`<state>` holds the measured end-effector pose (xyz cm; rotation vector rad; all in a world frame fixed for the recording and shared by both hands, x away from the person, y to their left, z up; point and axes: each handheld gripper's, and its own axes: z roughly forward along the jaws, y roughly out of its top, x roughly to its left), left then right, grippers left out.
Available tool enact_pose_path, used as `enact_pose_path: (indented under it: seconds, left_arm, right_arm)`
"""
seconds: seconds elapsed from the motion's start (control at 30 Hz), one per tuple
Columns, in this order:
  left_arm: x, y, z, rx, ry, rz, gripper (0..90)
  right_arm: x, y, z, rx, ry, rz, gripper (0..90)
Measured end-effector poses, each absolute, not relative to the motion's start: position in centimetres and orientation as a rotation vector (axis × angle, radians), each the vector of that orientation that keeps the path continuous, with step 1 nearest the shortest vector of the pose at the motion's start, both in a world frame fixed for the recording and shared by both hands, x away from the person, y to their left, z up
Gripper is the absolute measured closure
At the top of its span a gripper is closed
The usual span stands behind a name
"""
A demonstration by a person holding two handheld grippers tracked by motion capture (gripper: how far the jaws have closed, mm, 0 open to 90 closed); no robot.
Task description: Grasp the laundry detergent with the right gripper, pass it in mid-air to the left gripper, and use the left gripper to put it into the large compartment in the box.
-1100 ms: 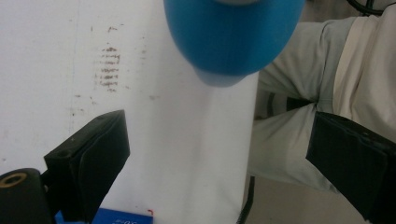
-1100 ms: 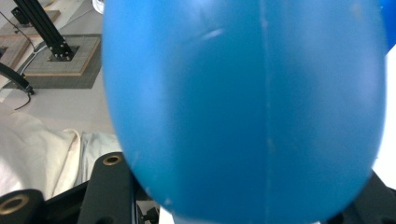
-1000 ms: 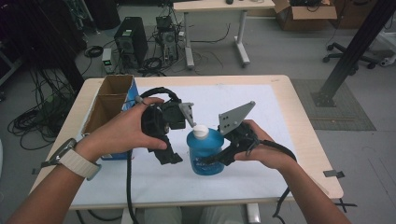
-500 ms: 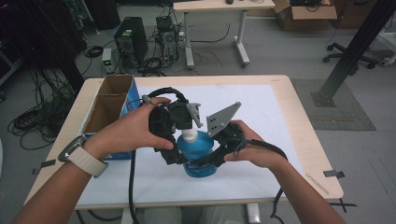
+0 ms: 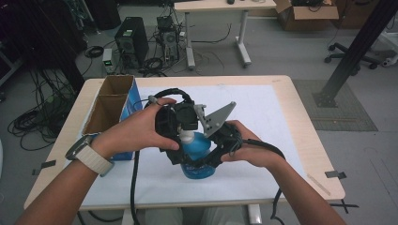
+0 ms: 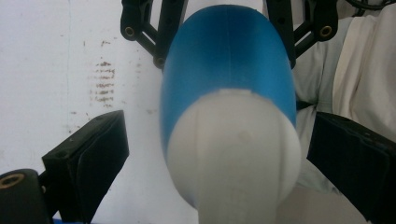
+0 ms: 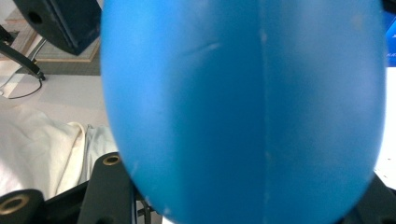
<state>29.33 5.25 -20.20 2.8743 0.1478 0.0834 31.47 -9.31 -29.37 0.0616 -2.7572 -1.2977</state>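
Observation:
A blue bottle (image 5: pixel 198 158) with a white cap (image 5: pixel 187 137) stands on the white sheet near the table's front edge. My right gripper (image 5: pixel 207 162) is shut on the bottle's body from the right; in the right gripper view the blue bottle (image 7: pixel 243 107) spans the space between the jaws. My left gripper (image 5: pixel 181 137) reaches over the top from the left. In the left gripper view its fingers (image 6: pixel 86 170) stand either side of the white cap (image 6: pixel 233 154), with a gap on each side, so it is open.
An open cardboard box (image 5: pixel 109 105) with a blue side stands at the table's left. The white sheet (image 5: pixel 263 112) covers most of the tabletop. Cables trail from both grippers over the front edge. Desks, computers and a chair stand on the floor beyond.
The left gripper has moved from beside the bottle to over its cap, jaws astride it. The right hand and bottle have shifted slightly left.

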Motion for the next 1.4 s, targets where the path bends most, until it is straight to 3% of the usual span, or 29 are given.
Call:
enact_pose_path:
  seconds: [0.4, 1.4]
  left_arm:
    - [29.54, 4.87, -20.40, 2.879, 0.148, 0.081, 7.1]
    - [29.68, 4.81, -20.97, 2.892, 0.123, 0.055, 26.7]
  right_arm:
    - [31.54, -9.30, -29.41, 0.055, -2.756, -1.292, 43.2]
    - [31.61, -9.10, -29.63, 0.060, -2.755, -1.277, 43.2]
